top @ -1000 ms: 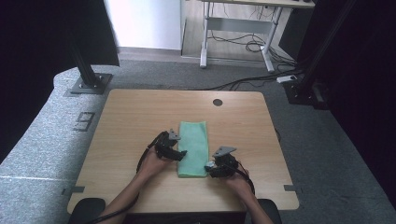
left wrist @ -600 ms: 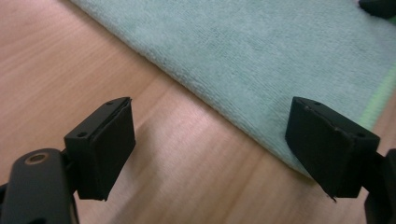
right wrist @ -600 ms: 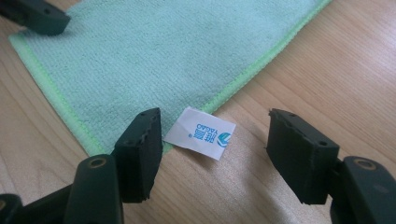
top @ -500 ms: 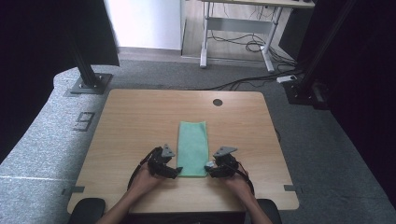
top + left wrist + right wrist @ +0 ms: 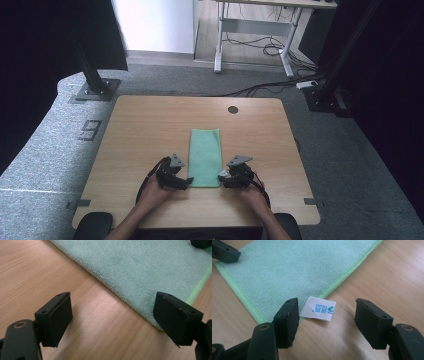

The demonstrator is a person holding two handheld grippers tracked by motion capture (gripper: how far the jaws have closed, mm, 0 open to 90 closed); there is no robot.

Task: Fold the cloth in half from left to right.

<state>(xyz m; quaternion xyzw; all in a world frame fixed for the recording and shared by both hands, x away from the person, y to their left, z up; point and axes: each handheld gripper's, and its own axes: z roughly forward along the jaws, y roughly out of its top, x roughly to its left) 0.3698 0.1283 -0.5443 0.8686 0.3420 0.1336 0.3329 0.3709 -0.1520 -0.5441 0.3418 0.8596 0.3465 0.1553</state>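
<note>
The left gripper [image 5: 112, 322] has its jaws spread wide with nothing between them but bare wood; one jaw sits on the table away from the cloth, the other stands right at the cloth's edge near its corner, whether touching it I cannot tell. The right gripper [image 5: 325, 322] also has its jaws apart, less wide, and nothing is clamped. Between them lies a small white label [image 5: 318, 308] with blue print, sewn to the corner of the cloth and lying flat on the wood. One right jaw stands at the cloth's hemmed corner, the other over bare table.

The green cloth [image 5: 205, 156] is folded into a long narrow strip, flat on the wooden table [image 5: 150, 125], near the middle and reaching toward the person's edge. In the high view the left gripper [image 5: 173, 176] is just beside the strip's near left corner and the right gripper [image 5: 235, 175] just beside its near right corner, each held in a hand [image 5: 152, 192] coming from the bottom.

Around them the tabletop carries a round cable hole [image 5: 233, 109] near the far edge, well apart from the cloth. Beyond the table are grey carpet [image 5: 165, 80], a black stand foot [image 5: 95, 90] and a desk frame with cables [image 5: 255, 45]
</note>
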